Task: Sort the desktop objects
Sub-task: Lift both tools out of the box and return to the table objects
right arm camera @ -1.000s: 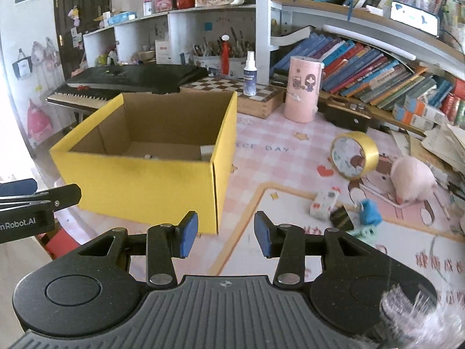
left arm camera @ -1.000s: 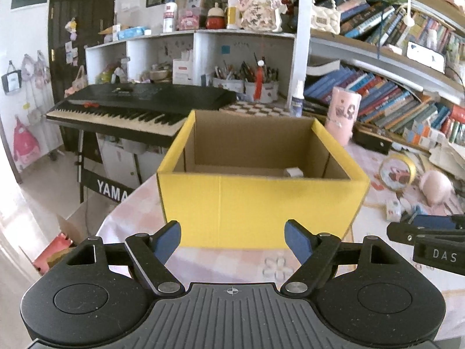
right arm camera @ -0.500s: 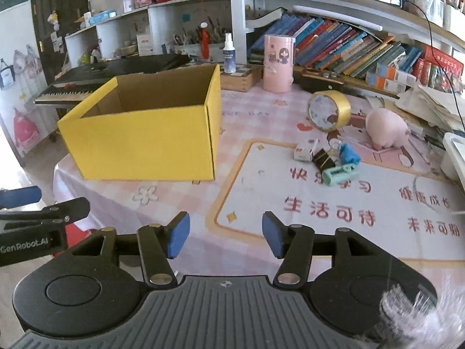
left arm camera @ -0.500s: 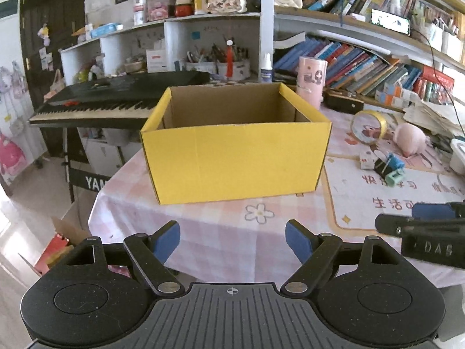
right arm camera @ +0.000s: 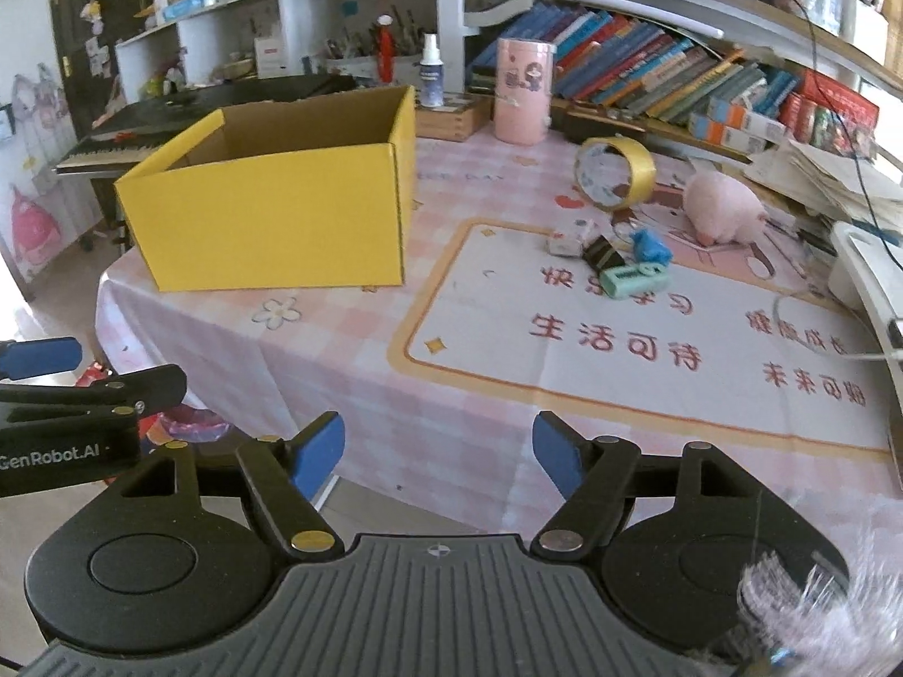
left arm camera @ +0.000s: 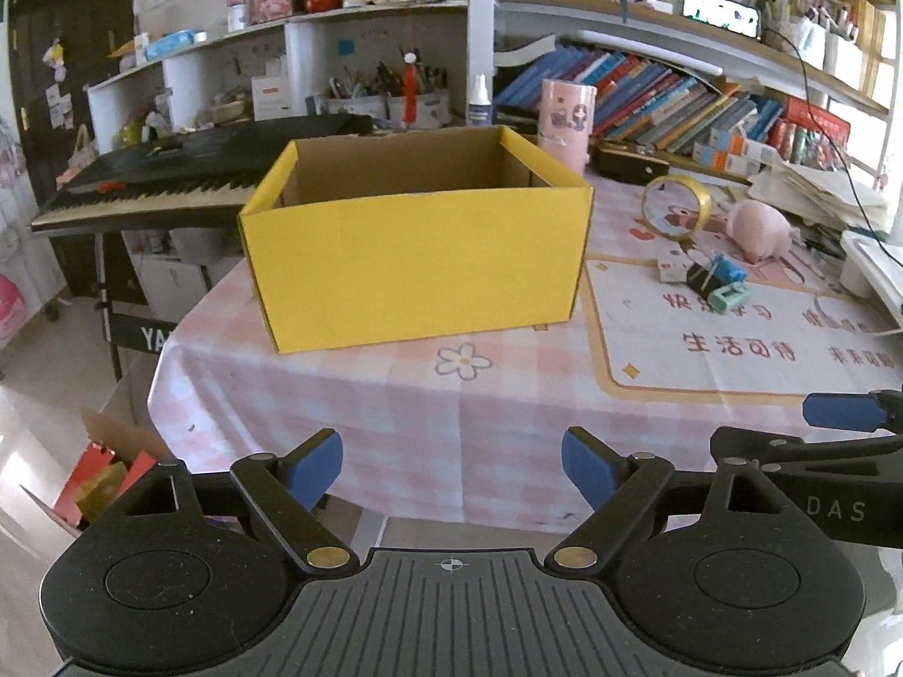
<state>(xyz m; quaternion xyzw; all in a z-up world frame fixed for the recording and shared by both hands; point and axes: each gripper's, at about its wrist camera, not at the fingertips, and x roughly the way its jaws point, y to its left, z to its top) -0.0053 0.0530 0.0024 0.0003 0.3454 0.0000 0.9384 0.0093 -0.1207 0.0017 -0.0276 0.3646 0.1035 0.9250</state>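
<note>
An open yellow cardboard box [left arm camera: 415, 259] [right arm camera: 271, 220] stands on the left part of the pink checked table. To its right lie a yellow tape roll [right arm camera: 615, 172], a pink plush toy [right arm camera: 725, 209], a small white box [right arm camera: 570, 240], a black binder clip [right arm camera: 601, 254], a blue clip [right arm camera: 649, 245] and a mint green item [right arm camera: 632, 279]. My left gripper [left arm camera: 451, 468] hangs off the table's near edge, jaws opening with nothing between them. My right gripper [right arm camera: 437, 451] is also back at the near edge, its jaws opening and empty.
A white desk mat with red characters [right arm camera: 649, 338] covers the table's right half. A pink cup [right arm camera: 522, 90] and spray bottle [right arm camera: 430, 70] stand behind the box. Book shelves line the back right; a black keyboard [left arm camera: 186, 169] stands left of the table.
Both grippers have pulled back from the box toward the table's near edge, so the box looks smaller. The right jaws have spread much wider; the left ones slightly.
</note>
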